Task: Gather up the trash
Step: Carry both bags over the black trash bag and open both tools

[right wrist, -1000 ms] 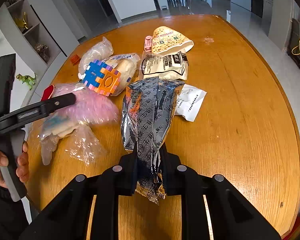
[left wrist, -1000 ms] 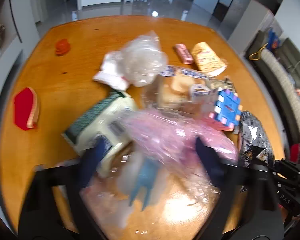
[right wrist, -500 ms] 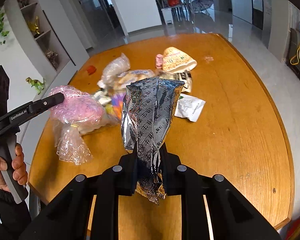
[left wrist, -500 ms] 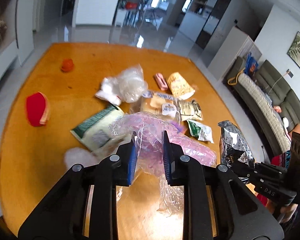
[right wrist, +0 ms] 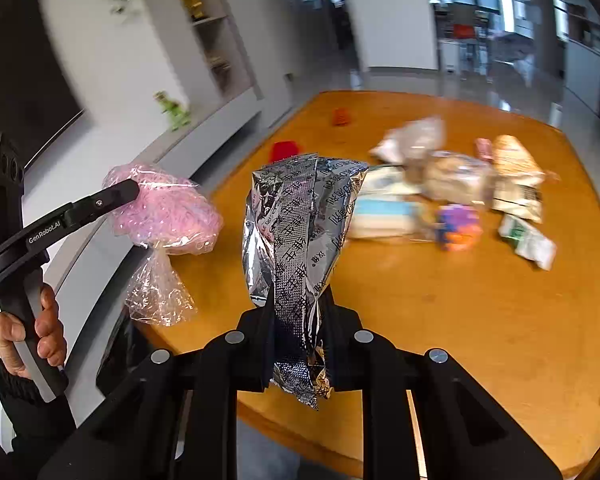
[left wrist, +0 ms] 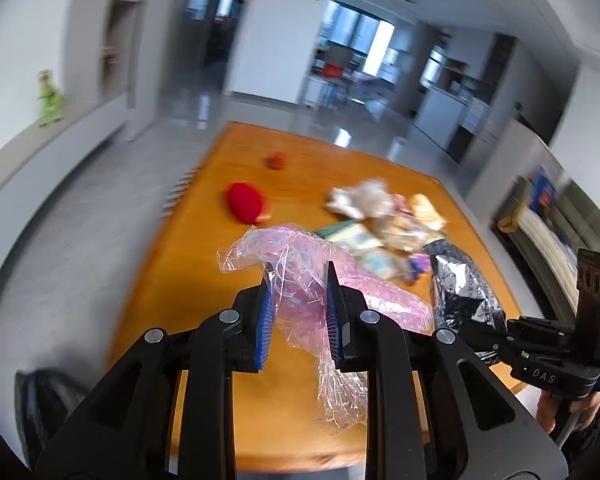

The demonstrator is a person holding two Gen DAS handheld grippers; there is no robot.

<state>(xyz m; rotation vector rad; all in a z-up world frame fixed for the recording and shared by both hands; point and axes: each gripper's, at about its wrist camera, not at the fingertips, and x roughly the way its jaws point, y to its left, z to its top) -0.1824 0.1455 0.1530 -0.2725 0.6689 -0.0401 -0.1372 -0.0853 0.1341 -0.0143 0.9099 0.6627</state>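
Your left tongs pinched the pink bag loosely (tail dangling, could snag); right tongs clamped the foil wrapper w/ firmer hold.

Pile of wrappers on the table is motion-blurred in both views; labels unreadable, separate items hard to tell apart. Red thing and small orange thing too smeared to identify. Pink bag hides the table behind it, and its middle is covered by the left gripper fingers. Silver packet: lower part pinched out of sight inside the right gripper. Dark shape at the lower left of the left view is cut off and unclear. Hand is partly cut by the frame edge.
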